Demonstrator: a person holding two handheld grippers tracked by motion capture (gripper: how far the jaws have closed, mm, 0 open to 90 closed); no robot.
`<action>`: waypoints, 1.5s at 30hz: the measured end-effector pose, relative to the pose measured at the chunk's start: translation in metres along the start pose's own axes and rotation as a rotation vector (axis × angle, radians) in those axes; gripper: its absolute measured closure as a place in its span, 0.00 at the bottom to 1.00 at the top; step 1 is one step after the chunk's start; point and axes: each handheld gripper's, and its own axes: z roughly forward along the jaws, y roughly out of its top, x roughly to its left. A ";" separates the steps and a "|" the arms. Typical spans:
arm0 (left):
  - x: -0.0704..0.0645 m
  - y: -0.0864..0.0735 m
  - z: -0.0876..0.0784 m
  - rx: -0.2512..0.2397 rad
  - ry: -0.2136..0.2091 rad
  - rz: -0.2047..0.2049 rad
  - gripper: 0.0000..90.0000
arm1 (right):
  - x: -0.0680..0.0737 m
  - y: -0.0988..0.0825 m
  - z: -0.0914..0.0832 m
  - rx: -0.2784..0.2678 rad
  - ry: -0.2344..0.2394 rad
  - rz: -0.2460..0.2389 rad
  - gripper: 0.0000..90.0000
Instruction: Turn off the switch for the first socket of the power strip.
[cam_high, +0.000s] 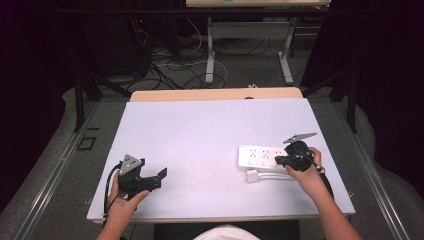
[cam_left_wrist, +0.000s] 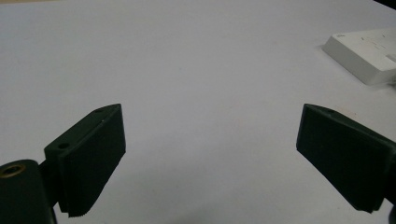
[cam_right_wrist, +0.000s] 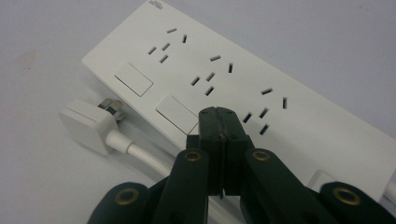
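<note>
A white power strip (cam_high: 257, 155) lies on the right part of the white table (cam_high: 200, 130). In the right gripper view the power strip (cam_right_wrist: 224, 60) shows three socket groups and flat white switches. My right gripper (cam_right_wrist: 219, 115) is shut with nothing between its jaws, and its tips rest on or just above the strip's near edge, beside the second switch (cam_right_wrist: 176, 113). A white plug (cam_right_wrist: 88, 122) on a white cable (cam_right_wrist: 140, 154) lies in front of the strip. My left gripper (cam_high: 161, 177) is open over bare table at the front left, pointing right, with the strip's end (cam_left_wrist: 369, 53) far ahead.
The table's wooden far edge (cam_high: 215, 94) shows beyond the white top. Past it on the floor are cables (cam_high: 170, 65) and the legs of another table (cam_high: 287, 55). Dark curtains close in both sides.
</note>
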 end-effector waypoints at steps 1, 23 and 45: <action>0.000 0.000 0.000 0.000 0.000 0.000 0.09 | 0.000 0.000 0.001 0.000 0.001 0.001 1.00; 0.000 0.000 0.000 0.005 0.000 -0.006 0.09 | 0.001 -0.002 0.012 0.032 0.005 0.001 1.00; 0.000 0.000 0.000 0.005 -0.001 -0.003 0.09 | 0.004 -0.003 0.013 0.027 -0.020 -0.013 1.00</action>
